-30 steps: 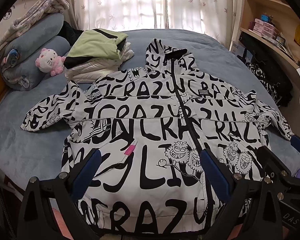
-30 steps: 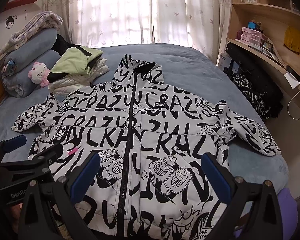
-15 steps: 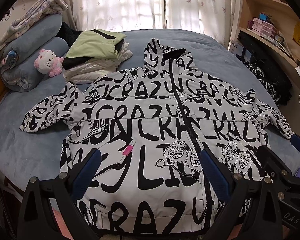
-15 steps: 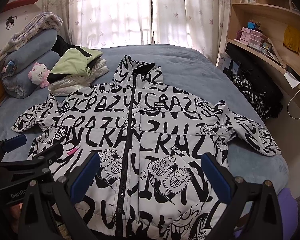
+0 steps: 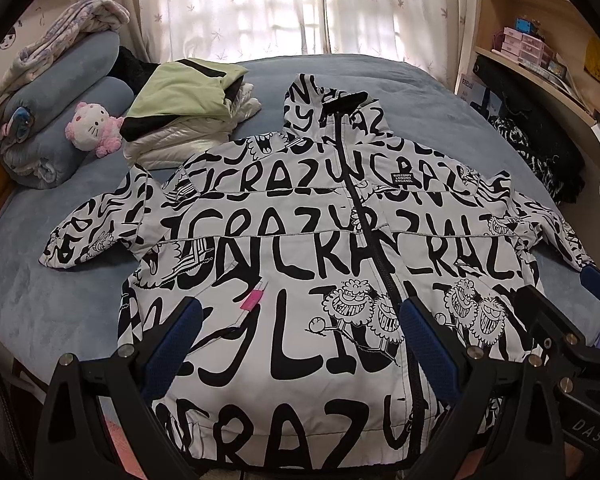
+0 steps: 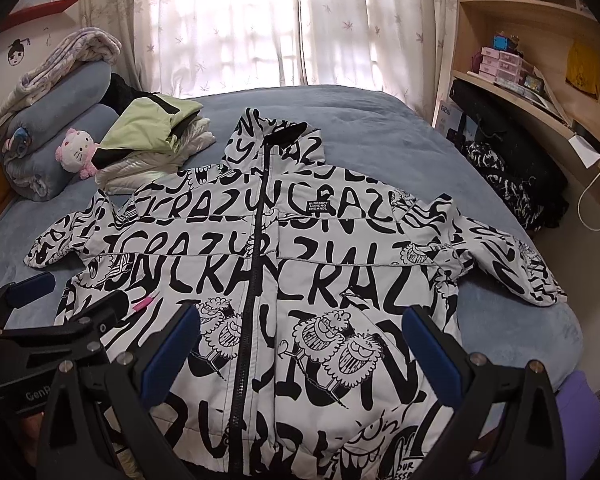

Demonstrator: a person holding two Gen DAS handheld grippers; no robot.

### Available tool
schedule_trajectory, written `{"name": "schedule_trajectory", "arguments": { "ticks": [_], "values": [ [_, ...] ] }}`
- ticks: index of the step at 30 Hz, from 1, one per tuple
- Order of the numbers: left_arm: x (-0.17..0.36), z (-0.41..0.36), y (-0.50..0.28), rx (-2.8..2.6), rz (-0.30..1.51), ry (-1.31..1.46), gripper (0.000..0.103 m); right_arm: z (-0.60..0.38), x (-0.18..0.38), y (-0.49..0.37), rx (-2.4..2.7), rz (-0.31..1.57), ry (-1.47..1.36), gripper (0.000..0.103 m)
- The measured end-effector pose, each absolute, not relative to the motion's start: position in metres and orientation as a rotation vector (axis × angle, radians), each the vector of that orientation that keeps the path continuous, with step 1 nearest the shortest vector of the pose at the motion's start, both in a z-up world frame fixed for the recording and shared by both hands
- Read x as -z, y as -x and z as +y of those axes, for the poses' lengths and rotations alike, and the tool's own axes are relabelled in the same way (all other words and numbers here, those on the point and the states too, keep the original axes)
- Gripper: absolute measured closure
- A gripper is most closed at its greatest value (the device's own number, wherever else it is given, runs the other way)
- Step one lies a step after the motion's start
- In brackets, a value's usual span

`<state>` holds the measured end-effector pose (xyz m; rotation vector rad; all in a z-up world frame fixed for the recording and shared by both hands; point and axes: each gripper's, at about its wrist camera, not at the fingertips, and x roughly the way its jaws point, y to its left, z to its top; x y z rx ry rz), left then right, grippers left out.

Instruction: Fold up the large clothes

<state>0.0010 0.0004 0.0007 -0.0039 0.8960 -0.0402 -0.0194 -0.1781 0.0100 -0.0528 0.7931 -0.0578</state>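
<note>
Through my left wrist camera, my left tongs (image 5: pixel 300 344) hang spread wide and pinch nothing above the near hem of the black-and-white graffiti-print jacket (image 5: pixel 300 240), which lies front up and zipped across the middle of the blue bed (image 5: pixel 60 312), hood toward the curtains. Through my right wrist camera, my right tongs (image 6: pixel 300 348) are likewise spread and bare over that jacket (image 6: pixel 320 260), with the folded clothes pile (image 6: pixel 152 144) at the bed's (image 6: pixel 380 128) far left corner.

jacket (image 5: pixel 300 264) spread on bed (image 5: pixel 420 92) | folded clothes (image 5: pixel 188 116) behind-left | plush toy (image 5: pixel 92 128) further left
</note>
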Motion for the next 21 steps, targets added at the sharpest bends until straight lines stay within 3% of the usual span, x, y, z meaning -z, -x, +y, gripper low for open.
{"name": "schedule_trajectory", "arguments": {
  "ticks": [21],
  "values": [
    [0.008, -0.023, -0.010, 0.067, 0.888, -0.009, 0.006, -0.201, -0.007, 0.007, 0.043, 0.801, -0.020, 0.002]
  ]
}}
